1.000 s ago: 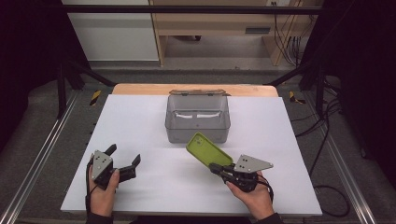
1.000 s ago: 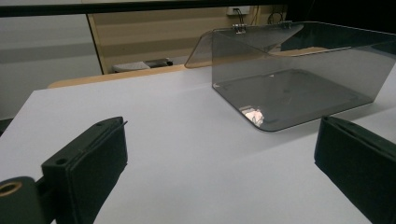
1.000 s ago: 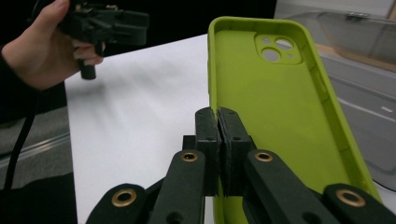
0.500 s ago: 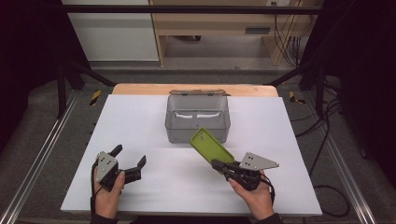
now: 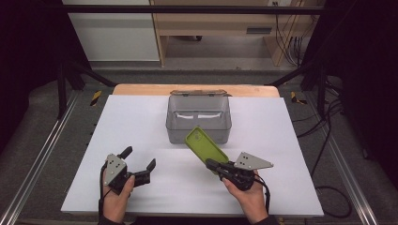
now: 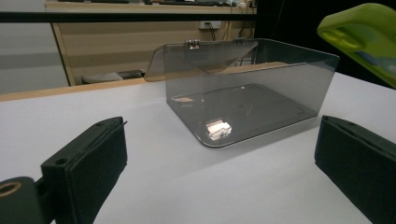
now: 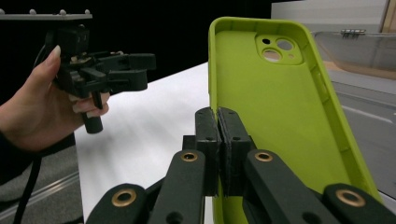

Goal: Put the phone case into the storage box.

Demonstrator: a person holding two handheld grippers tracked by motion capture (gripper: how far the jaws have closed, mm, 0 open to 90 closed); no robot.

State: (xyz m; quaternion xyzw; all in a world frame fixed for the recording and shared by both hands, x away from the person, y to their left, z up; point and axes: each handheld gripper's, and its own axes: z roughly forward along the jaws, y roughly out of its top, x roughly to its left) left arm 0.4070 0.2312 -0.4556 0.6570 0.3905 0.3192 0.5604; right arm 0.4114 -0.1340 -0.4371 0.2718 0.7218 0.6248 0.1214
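Observation:
A lime-green phone case [image 5: 204,145] is held tilted above the white table [image 5: 281,140], just in front of a clear grey box [image 5: 198,119]. My right gripper [image 5: 212,165] is shut on the case's lower edge. In the right gripper view the two pads [image 7: 218,122] pinch the rim of the case [image 7: 275,107], whose hollow inner side and camera cut-outs face me. My left gripper [image 5: 138,158] hovers open at the table's front left with nothing between its fingers. The left gripper view has both wide-apart pads [image 6: 88,163] framing the box [image 6: 243,93], with the case [image 6: 364,32] at top right.
The box has a hinged lid [image 5: 199,93] folded back behind it, and its inside holds nothing I can make out. A wooden strip [image 5: 141,89] runs along the table's far edge. Metal rails [image 5: 42,150] flank the table. The left gripper [image 7: 112,70] and its hand are seen in the right gripper view.
My left gripper has drifted a little to the right along the front of the table, still open. The right gripper and the case have hardly moved.

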